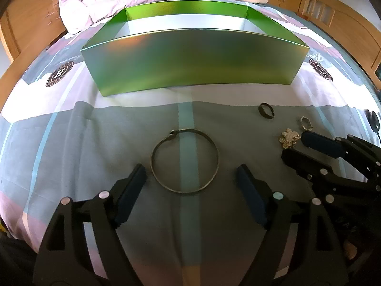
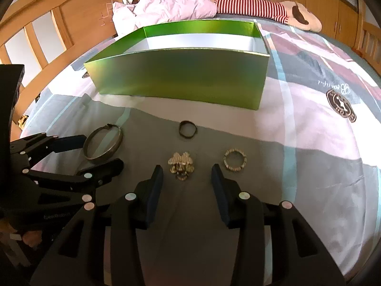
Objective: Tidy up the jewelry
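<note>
A metal bangle (image 1: 184, 161) lies on the bedsheet just ahead of my open left gripper (image 1: 190, 172); it also shows in the right wrist view (image 2: 103, 145). A gold flower brooch (image 2: 181, 164) lies between the tips of my open right gripper (image 2: 188, 172), also seen from the left wrist (image 1: 289, 137). A dark ring (image 2: 188, 129) and a pale beaded ring (image 2: 235, 159) lie nearby; they also show in the left wrist view, the dark ring (image 1: 266, 110) and the beaded ring (image 1: 306, 122). An open green box (image 1: 190, 59) stands behind, inside looks empty.
The box also shows in the right wrist view (image 2: 181, 81). A crumpled pink quilt (image 2: 166, 4) and a striped plush toy (image 2: 262, 7) lie at the far end of the bed. Wooden bed rails (image 2: 47, 31) and cupboards surround the bed.
</note>
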`<act>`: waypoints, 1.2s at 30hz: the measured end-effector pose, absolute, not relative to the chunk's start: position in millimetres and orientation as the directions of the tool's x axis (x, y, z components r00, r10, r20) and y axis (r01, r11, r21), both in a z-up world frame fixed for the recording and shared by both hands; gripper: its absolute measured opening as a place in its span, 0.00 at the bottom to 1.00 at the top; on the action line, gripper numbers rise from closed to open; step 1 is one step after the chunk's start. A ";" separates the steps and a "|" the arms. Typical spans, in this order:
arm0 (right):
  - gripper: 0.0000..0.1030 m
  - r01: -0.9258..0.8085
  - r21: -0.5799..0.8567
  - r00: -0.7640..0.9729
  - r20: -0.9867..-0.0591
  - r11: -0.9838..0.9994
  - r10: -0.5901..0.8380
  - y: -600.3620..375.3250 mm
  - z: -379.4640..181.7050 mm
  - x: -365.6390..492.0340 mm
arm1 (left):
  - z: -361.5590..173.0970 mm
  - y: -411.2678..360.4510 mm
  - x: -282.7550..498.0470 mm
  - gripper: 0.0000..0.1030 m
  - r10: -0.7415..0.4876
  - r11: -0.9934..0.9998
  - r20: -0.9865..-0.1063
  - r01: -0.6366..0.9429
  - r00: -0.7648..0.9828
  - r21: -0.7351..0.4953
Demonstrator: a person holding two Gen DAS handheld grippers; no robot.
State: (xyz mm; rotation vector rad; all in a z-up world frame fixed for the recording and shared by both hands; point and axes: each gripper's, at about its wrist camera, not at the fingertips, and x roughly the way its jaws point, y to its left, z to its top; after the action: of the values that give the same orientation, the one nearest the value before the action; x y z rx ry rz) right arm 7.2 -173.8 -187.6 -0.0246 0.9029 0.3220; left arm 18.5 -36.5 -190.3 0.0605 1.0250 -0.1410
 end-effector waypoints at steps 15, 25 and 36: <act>0.21 -0.292 0.058 0.601 -0.765 0.955 0.231 -165.9 -187.9 8.1 | -190.2 -32.9 23.0 0.69 -0.078 0.989 -0.841 0.146 0.535 0.001; 0.21 -0.229 0.043 0.604 -0.777 0.973 0.176 -177.0 -186.7 3.4 | -185.1 -28.9 18.6 0.57 -0.041 0.995 -0.840 0.098 0.542 0.015; 0.29 -0.175 0.048 0.608 -0.780 0.983 0.147 -181.0 -189.4 1.8 | -187.9 -23.9 14.5 0.65 -0.017 0.998 -0.839 0.066 0.544 0.023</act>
State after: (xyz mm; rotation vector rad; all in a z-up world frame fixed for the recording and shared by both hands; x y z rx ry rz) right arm 1.8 -181.0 -189.4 -0.0340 0.8976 0.1863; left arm 14.5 -23.9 -187.9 0.0540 0.9948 -0.0496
